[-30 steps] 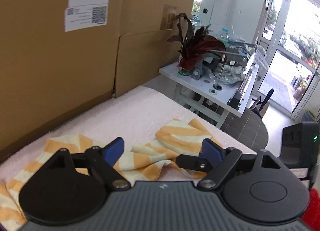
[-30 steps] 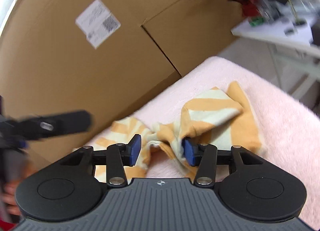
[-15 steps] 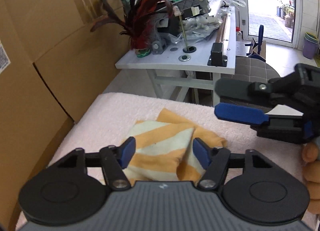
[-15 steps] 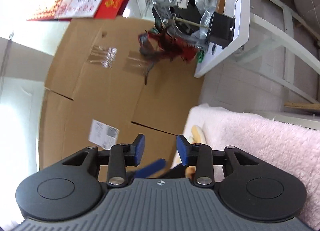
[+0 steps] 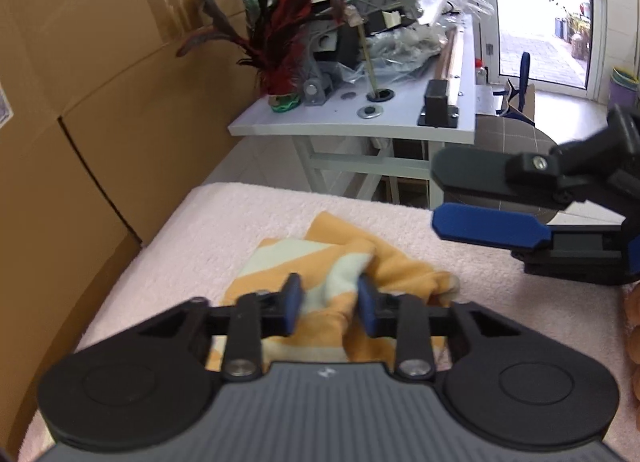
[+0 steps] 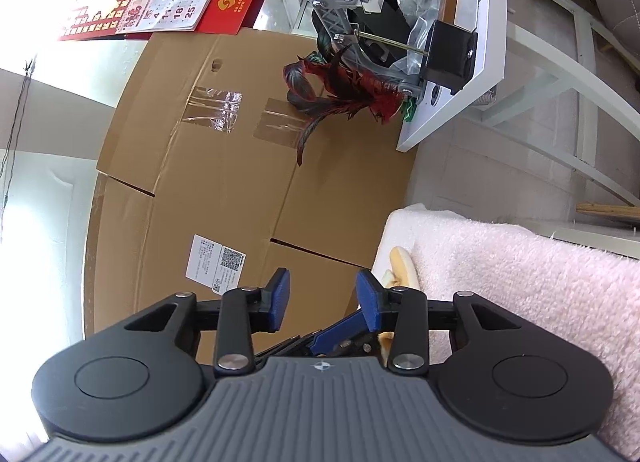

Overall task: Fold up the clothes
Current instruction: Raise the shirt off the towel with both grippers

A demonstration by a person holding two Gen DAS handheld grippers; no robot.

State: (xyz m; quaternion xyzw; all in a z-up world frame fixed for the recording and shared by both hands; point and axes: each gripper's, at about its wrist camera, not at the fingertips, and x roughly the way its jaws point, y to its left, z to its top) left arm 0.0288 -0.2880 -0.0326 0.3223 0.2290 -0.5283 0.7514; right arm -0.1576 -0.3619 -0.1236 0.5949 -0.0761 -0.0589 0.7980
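Note:
An orange and cream striped garment (image 5: 320, 258) lies bunched on the pink fleece surface (image 5: 224, 222). My left gripper (image 5: 329, 304) points down at it, jaws closing. A raised fold of the cloth fills the gap between its blue pads (image 5: 294, 302), which pinch it. My right gripper (image 5: 440, 198) hovers to the right of the garment, rolled on its side, open and empty. In the right wrist view the right gripper (image 6: 324, 298) has only cardboard behind its gap. A sliver of the garment (image 6: 400, 262) shows at the fleece edge.
Tall cardboard boxes (image 5: 100, 110) wall off the left side. Beyond the fleece stands a white table (image 5: 360, 126) with a red feather plant (image 5: 288, 58) and metal gear. A glass door (image 5: 536, 14) is at the far right. Fingers of a hand (image 5: 632, 302) show at the right edge.
The left jaws narrowed from wide apart onto a fold of the striped garment after swinging to its folded end. The right gripper let go of the cloth and rolled onto its side.

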